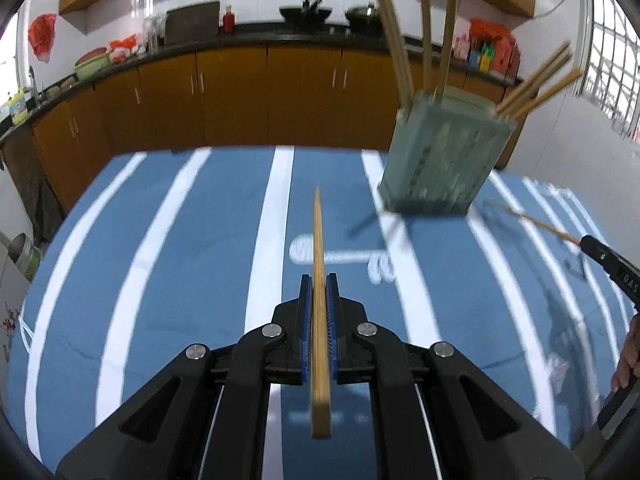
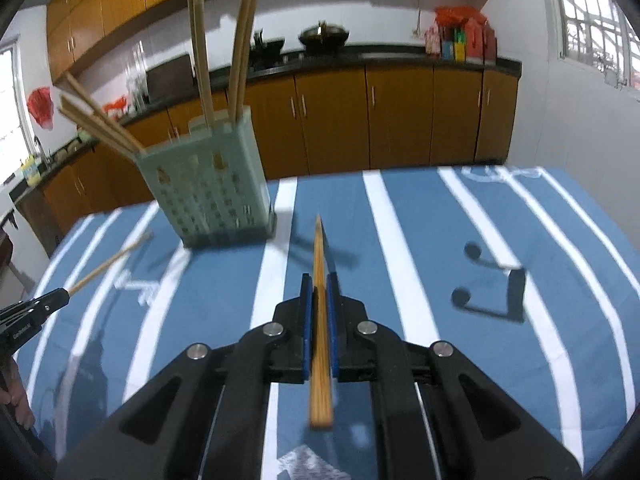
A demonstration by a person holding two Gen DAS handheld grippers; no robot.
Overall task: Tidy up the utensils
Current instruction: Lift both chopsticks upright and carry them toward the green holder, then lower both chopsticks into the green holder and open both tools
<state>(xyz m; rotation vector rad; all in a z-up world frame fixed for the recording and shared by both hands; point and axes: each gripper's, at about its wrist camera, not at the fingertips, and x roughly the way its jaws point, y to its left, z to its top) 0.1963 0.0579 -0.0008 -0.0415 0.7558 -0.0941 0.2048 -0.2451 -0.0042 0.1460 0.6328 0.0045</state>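
Chopsticks (image 1: 402,46) stand in a pale green perforated holder (image 1: 440,156) at the far side of the counter (image 1: 200,240), some upright and some leaning outward over its rim; the counter wears a blue cloth with white stripes. The left claw (image 1: 319,284) is closed on a single bamboo chopstick (image 1: 318,232), gripped between blue pads (image 1: 306,320), tip pointing forward above the cloth and butt end sticking back toward the camera. The right claw (image 2: 319,284) likewise clamps another chopstick (image 2: 318,252) lengthwise between its pads (image 2: 307,320); its tip points past the holder's right side. Each claw appears at the edge of the other's view, chopstick aimed toward the holder. Brown kitchen cabinets (image 2: 332,120) line the wall behind.
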